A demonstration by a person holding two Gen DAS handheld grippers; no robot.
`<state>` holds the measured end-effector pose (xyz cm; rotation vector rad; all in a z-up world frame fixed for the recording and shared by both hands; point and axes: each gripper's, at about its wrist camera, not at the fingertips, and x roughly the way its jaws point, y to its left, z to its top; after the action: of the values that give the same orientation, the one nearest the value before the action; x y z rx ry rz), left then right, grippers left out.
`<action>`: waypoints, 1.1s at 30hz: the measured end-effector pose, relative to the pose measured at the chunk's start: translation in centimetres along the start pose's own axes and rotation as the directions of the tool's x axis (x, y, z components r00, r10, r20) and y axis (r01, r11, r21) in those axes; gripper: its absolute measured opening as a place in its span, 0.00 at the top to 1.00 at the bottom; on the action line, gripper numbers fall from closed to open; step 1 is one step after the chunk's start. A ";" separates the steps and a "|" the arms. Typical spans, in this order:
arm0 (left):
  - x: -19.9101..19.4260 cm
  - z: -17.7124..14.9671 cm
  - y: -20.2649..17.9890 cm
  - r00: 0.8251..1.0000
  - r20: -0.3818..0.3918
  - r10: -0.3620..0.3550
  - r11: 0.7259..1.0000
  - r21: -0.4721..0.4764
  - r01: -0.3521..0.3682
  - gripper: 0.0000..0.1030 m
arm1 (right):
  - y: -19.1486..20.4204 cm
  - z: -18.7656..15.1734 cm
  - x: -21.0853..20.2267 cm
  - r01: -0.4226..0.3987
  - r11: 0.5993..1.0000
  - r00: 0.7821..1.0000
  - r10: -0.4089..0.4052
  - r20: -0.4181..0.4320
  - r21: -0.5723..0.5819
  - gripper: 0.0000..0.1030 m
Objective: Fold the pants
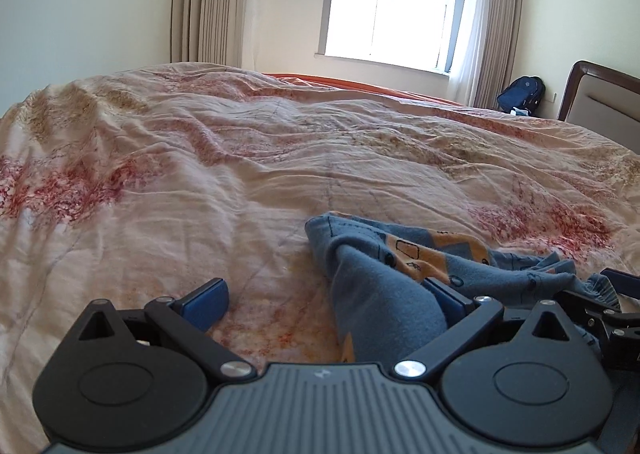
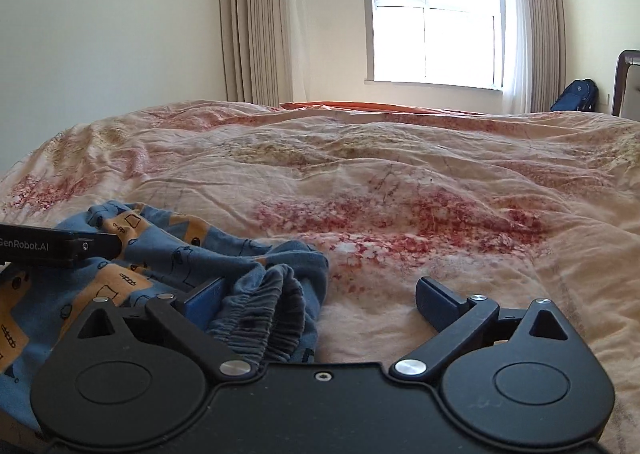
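Observation:
Small blue pants (image 1: pixel 384 278) with orange patches and black drawings lie crumpled on the bed. In the left wrist view my left gripper (image 1: pixel 326 304) is open low over the quilt, with a fold of the pants lying between its jaws against the right finger. In the right wrist view my right gripper (image 2: pixel 320 300) is open, with the gathered elastic waistband (image 2: pixel 268 318) of the pants (image 2: pixel 168 254) between its jaws near the left finger. The left gripper's body (image 2: pixel 56 244) shows at the left over the pants.
A wrinkled cream quilt (image 1: pixel 240 157) with red floral print covers the bed. A window (image 1: pixel 392 1) with curtains is behind. A blue backpack (image 1: pixel 522 93) sits on the floor by the headboard (image 1: pixel 600 101) at the right.

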<state>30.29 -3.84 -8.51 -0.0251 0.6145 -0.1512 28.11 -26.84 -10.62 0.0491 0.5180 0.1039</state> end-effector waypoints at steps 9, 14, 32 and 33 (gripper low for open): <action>-4.5 -1.7 0.4 0.999 0.026 -0.042 0.999 0.011 0.042 0.01 | 0.1 -0.3 -3.2 -0.043 0.997 0.998 0.041 0.041 0.065 0.01; -6.4 -4.0 1.0 0.999 0.016 -0.043 0.999 -0.026 0.043 0.01 | 0.7 -2.2 -5.3 -0.040 0.998 0.999 0.038 0.028 0.057 0.01; -9.8 -6.2 1.5 0.999 -0.028 -0.036 0.998 -0.056 0.034 0.01 | 0.8 -5.4 -9.8 0.008 0.999 1.000 -0.008 0.005 0.049 0.00; -9.8 -6.3 1.4 0.999 -0.028 -0.035 0.998 -0.056 0.034 0.01 | 0.8 -5.5 -9.8 0.008 0.999 1.000 -0.008 0.003 0.050 0.00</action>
<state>19.01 -0.82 -8.14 -0.0879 0.6471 -0.1681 16.85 -27.03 -10.49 0.0955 0.5172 0.0828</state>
